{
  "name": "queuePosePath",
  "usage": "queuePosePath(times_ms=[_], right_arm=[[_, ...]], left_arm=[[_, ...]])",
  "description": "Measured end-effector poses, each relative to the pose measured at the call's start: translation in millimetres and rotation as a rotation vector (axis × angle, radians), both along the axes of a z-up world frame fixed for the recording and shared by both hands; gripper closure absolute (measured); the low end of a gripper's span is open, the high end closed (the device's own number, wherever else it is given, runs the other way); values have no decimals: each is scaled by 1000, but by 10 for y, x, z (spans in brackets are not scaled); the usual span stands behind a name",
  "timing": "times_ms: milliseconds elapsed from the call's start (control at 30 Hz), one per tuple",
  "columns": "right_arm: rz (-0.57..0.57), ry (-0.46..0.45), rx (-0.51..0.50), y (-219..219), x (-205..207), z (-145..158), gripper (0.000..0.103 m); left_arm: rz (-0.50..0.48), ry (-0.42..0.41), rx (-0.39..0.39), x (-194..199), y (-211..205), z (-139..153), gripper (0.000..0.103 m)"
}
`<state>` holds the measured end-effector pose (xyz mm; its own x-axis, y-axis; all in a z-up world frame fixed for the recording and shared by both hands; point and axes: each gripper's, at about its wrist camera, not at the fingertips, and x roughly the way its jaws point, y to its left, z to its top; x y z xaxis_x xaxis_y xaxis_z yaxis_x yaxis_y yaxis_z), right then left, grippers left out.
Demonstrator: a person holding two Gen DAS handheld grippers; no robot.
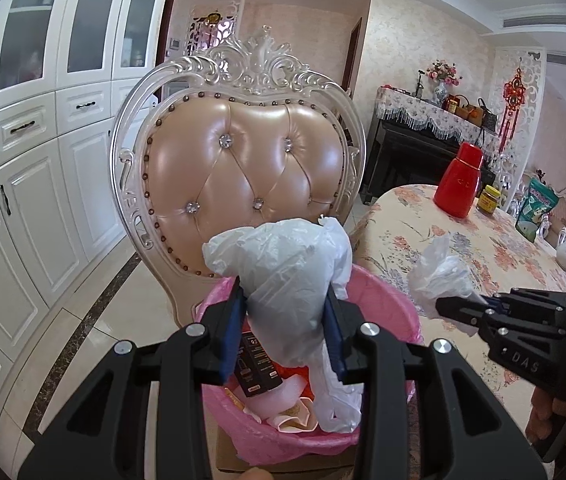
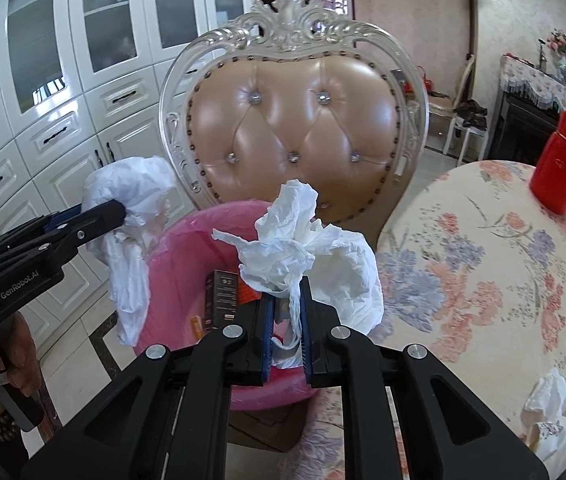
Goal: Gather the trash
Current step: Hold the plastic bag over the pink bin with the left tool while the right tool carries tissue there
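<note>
Left wrist view: the left claw (image 1: 287, 320) is closed on a crumpled, translucent white plastic bag (image 1: 283, 272), its blue pads pressing the bag from both sides, held above the round bin lined with a pink plastic bag (image 1: 379, 304). Inside the bin lie a dark rectangular carton (image 1: 257, 364), some orange and pale scraps, and another white plastic piece hanging down into it. To the right, the right claw (image 1: 483, 304) pinches a crumpled wad of white plastic and tissue (image 1: 441, 276) over the edge of the bench covered in a floral cloth (image 1: 483, 248). On the bench stand a red plastic flask with a red cap (image 1: 461, 180) and a small yellow-lidded jar (image 1: 490, 199). Behind the bin rises a tufted peach leather chair with a carved white frame (image 1: 243, 160).

Right wrist view: the right claw (image 2: 286, 320) has its pads nearly together, gripping the wad (image 2: 295, 248) above the pink-lined bin (image 2: 179, 256), beside the bench edge (image 2: 483, 280). The left claw (image 2: 117, 210) at the left is clamped on its bag (image 2: 131, 200), which droops beside the bin's left rim. The carton (image 2: 222, 294) shows inside the bin. A further crumpled white tissue (image 2: 547, 398) rests on the bench at lower right.
</note>
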<state>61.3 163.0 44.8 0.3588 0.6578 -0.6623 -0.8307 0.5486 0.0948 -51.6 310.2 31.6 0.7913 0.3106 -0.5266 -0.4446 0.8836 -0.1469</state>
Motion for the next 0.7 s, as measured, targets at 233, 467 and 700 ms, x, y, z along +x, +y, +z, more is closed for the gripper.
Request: queuePosePath(times_ms=[233, 467, 700], right_arm=[[19, 10, -17, 180, -28, -63, 90], [27, 25, -30, 274, -36, -135, 64], [6, 31, -38, 205, -1, -198, 54]], left_arm=[[2, 3, -10, -5, 75, -24, 67], [0, 4, -26, -3, 129, -40, 46], [10, 6, -27, -26, 128, -43, 45]])
